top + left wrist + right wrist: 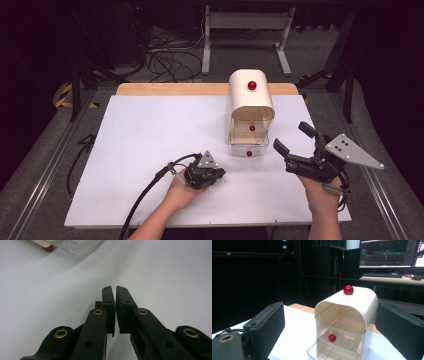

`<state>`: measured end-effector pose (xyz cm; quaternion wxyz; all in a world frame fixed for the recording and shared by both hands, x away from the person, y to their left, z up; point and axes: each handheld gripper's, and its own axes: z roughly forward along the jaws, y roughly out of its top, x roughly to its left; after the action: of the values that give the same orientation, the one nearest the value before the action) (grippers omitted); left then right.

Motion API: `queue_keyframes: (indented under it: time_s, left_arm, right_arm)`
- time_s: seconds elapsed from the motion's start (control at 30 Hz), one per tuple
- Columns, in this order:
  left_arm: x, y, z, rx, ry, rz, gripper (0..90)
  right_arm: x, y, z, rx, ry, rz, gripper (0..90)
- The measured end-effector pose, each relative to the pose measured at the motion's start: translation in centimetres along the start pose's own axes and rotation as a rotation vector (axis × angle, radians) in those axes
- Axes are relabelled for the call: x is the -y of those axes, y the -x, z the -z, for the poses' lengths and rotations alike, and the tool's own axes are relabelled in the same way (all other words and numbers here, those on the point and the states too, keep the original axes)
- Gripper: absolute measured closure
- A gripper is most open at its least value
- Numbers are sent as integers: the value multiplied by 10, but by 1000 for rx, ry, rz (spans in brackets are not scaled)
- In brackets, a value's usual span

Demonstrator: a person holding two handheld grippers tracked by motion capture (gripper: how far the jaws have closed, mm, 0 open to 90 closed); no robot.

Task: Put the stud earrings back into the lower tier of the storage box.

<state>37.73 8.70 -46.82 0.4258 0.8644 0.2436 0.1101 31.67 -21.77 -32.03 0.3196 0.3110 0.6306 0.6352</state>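
A cream drawer cabinet [251,100] with a rounded top and a red ball knob [252,85] stands at the back right of the white board [145,145]. Its clear drawers carry red knobs, and the lowest drawer [248,146] is pulled out toward me. My left gripper [219,175] rests low on the board in front and to the left of the cabinet. Its jaws [115,288] are shut with nothing between them. My right gripper [294,138] is held up to the right of the cabinet, open wide. The cabinet [352,312] faces it between the two pads [268,322].
A wooden table edge [200,89] shows behind the board. Cables [165,55] and a desk frame [245,30] lie on the floor beyond. A monitor [387,252] and a keyboard [382,275] sit on a desk far behind the cabinet. A corner of the clear drawer [72,246] lies ahead of the left jaws.
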Motion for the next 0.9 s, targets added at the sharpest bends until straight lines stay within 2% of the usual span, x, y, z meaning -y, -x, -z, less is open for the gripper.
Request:
queue_keyframes:
  time_s: [0.17,0.5,0.63,0.9]
  left_arm:
    - [-3,2,5,-10,40,-9,858]
    - [-7,2,11,-22,80,-20,858]
    - [-9,4,13,-33,103,-45,858]
    - [-16,6,19,-44,138,-56,858]
  right_arm:
    - [0,0,0,0,2,3,96]
    - [0,-1,0,-1,-1,-1,96]
    - [0,-1,0,-1,-1,2,96]
    - [0,-1,0,-3,1,2,96]
